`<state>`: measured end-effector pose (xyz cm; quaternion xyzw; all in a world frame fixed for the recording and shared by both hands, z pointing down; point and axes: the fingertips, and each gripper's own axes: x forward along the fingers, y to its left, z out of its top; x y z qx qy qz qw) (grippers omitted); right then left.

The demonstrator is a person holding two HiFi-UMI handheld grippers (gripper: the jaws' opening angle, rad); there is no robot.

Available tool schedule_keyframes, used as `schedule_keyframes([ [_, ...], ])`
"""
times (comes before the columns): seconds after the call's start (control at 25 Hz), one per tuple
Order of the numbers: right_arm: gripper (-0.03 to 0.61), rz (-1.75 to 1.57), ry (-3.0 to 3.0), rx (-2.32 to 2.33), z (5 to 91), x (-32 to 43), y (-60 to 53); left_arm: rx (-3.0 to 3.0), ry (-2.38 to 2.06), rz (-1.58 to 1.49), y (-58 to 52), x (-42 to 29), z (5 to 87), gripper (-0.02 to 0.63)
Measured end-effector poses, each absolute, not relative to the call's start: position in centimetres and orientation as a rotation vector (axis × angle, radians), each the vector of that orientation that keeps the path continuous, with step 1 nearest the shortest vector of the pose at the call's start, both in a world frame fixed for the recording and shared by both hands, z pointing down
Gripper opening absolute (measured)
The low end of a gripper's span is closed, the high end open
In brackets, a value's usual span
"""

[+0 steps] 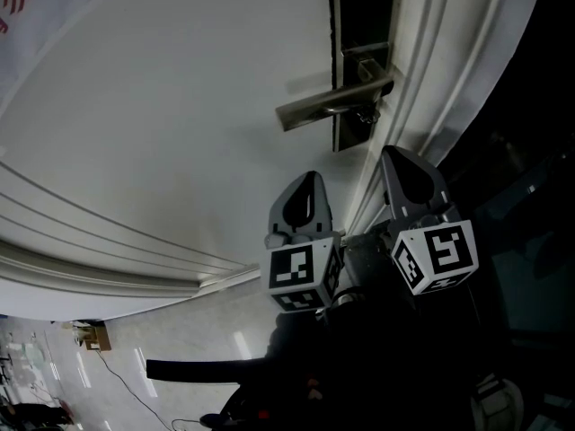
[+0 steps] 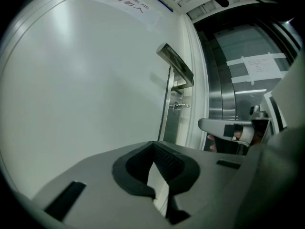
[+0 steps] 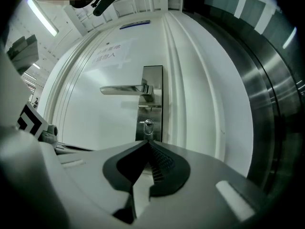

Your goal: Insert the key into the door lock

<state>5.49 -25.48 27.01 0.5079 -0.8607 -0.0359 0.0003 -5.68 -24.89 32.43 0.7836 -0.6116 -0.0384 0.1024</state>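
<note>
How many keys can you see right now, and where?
1. The key sticks out of the lock plate, just below the door handle. The left claw and right claw are both shut, holding nothing. Others could be out of view.

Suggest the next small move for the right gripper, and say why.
Probably just draw the right gripper back from the door. The key already appears to sit in the lock plate under the handle, and the right jaws are together on nothing, short of the key.
</note>
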Motion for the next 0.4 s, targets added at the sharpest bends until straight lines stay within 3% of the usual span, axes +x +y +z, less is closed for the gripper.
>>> schedule_keyframes([
  [0.4, 0.000, -0.125, -2.701, 1.594, 26.88, 5.40, -25.35, 2.315, -1.807, -0.130, -24.75, -5.57, 32.33, 0.002],
])
